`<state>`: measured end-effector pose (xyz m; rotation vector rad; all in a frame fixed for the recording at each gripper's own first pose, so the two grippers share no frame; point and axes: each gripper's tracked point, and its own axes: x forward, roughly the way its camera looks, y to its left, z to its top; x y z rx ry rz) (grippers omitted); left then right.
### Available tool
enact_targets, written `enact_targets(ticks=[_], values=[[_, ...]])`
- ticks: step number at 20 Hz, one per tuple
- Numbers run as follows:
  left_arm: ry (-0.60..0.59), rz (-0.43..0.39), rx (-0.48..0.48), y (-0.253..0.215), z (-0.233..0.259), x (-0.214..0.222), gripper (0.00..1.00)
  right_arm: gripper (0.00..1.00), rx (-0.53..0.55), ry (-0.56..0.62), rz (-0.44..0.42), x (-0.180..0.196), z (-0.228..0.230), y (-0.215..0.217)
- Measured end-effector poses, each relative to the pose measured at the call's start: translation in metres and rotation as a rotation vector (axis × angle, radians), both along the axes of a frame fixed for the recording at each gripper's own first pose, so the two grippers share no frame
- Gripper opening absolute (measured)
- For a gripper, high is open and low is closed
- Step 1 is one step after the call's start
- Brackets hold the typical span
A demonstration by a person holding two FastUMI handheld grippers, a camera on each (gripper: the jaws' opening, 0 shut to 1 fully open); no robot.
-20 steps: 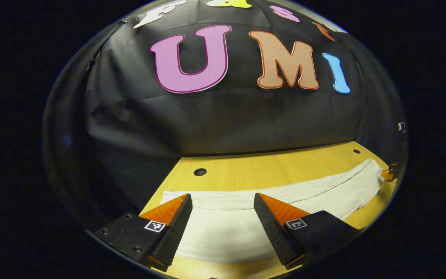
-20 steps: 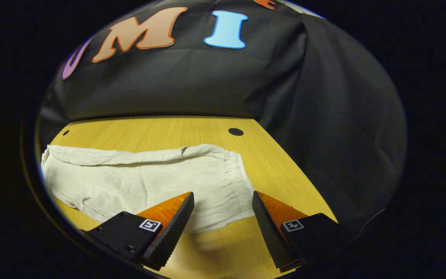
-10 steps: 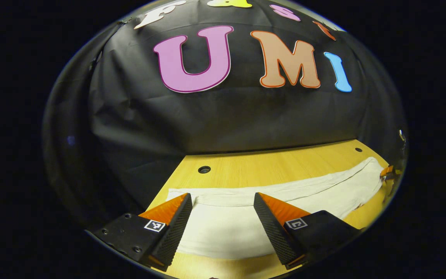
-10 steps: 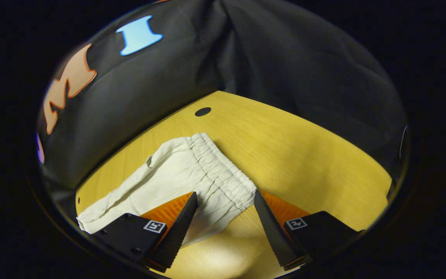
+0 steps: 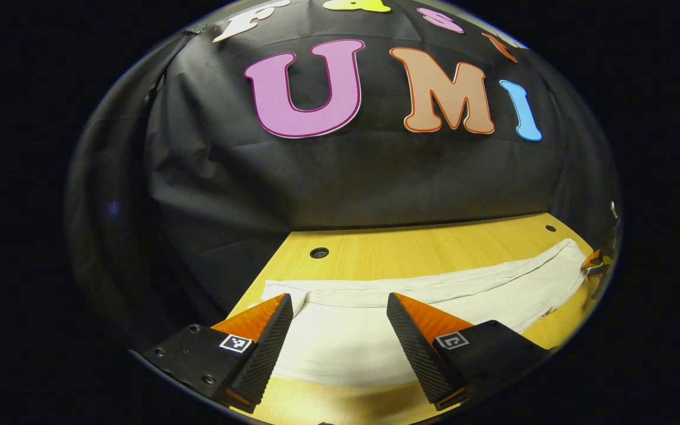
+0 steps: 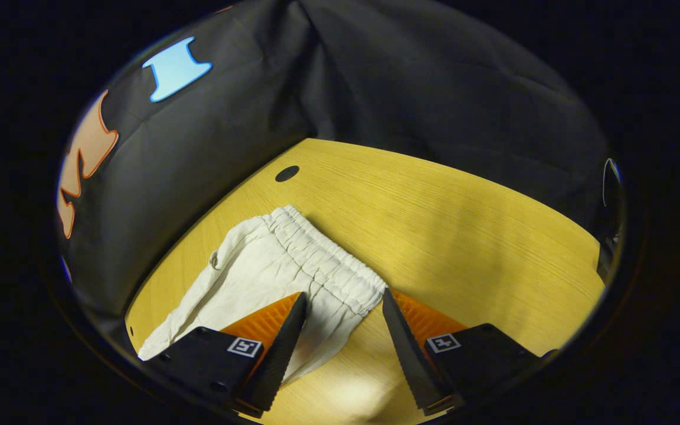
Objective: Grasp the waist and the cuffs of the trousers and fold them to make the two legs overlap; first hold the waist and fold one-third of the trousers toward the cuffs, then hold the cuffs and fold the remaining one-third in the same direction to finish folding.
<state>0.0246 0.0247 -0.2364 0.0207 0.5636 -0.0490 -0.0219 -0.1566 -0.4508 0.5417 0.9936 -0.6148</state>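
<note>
The right gripper point(image 6: 340, 307) hovers open over the elastic waist point(image 6: 322, 262) of the white trousers point(image 5: 375, 336) — flat on the wooden table point(image 6: 464, 236) — the left gripper point(image 5: 340, 310) open above the cuffs point(image 5: 284, 292).

Wooden table point(image 6: 464, 212), yellow-toned, fine straight grain, round dark holes point(image 5: 319, 252) near far edge. Backed by creased black cloth wall point(image 5: 375, 177), meeting at a corner fold. Warm overhead light.
</note>
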Motion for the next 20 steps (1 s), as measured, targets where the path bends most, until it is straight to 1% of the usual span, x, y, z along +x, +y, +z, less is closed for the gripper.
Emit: enact_targets(ticks=[1,2,4,5,6,8,9,10,11,12,14,15,18,20], values=[[0.002,0.0,-0.001,0.0,-0.001,-0.001,0.96,0.81,-0.011,0.002,-0.002,0.0,-0.001,0.0],[0.004,0.0,-0.003,0.0,-0.001,-0.002,0.96,0.81,-0.01,0.013,0.004,0.0,-0.003,0.001],[0.006,0.001,-0.01,-0.001,-0.004,-0.001,0.96,0.7,-0.002,0.023,0.018,-0.002,-0.003,-0.001],[0.009,-0.001,-0.013,-0.001,-0.004,-0.002,0.96,0.59,0.019,0.018,0.022,0.0,-0.003,0.003],[0.01,-0.003,-0.015,-0.001,-0.005,0.0,0.96,0.46,0.064,0.015,0.015,0.001,-0.005,0.008],[0.014,-0.008,-0.018,-0.002,-0.006,0.001,0.96,0.15,0.142,-0.007,-0.024,0.003,-0.003,0.009],[0.015,-0.01,-0.019,-0.003,-0.005,0.002,0.96,0.18,0.156,-0.014,-0.055,0.003,-0.002,0.004],[0.013,-0.012,-0.021,-0.003,-0.005,0.003,0.96,0.06,0.178,-0.015,-0.063,0.005,0.001,0.003],[0.01,-0.013,-0.021,-0.003,-0.003,0.003,0.96,0.06,0.166,-0.036,-0.077,0.006,0.008,-0.002],[0.007,-0.015,-0.018,-0.004,-0.002,0.004,0.96,0.05,0.149,-0.044,-0.071,0.006,0.014,-0.008],[0.007,-0.022,-0.013,-0.005,-0.002,0.003,0.96,0.05,0.077,-0.037,-0.034,0.008,0.024,-0.024],[0.003,-0.024,-0.012,-0.005,-0.001,0.003,0.96,0.05,0.063,-0.048,-0.026,0.012,0.032,-0.03],[-0.006,-0.03,-0.015,-0.005,-0.001,0.005,0.96,0.05,0.068,-0.115,-0.03,0.017,0.065,-0.041],[-0.004,-0.034,-0.023,-0.006,-0.001,0.005,0.96,0.05,0.062,-0.157,0.014,0.023,0.075,-0.041]])
